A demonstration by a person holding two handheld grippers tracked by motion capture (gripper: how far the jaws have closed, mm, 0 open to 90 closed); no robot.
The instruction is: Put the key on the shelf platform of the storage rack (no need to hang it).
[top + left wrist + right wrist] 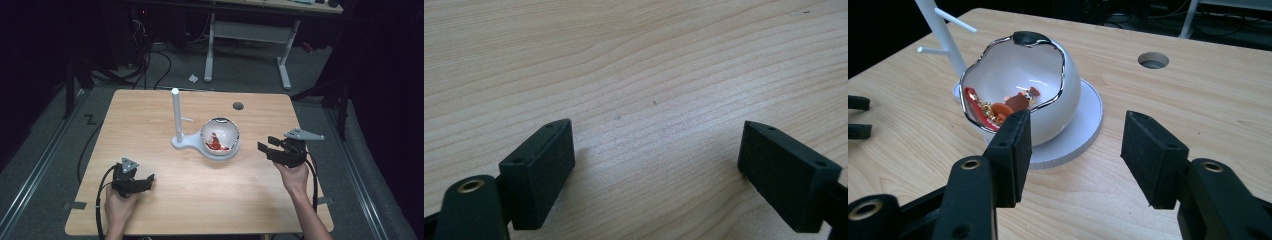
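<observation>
Bowl [220, 136] on its white stand [186, 142], bench [200, 190] centre; right claw [266, 149] at 3 o'clock, released; left claw [148, 180] at 8 o'clock, released.

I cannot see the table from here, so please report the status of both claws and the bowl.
Left claw open, empty, low over table. Right claw open, empty, facing white bowl, not touching. Red item inside bowl. Path clear.

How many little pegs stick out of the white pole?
2. The white pole by the bowl has an upper peg pointing one way and a lower peg pointing the other. More could hide above the picture's top edge.
</observation>
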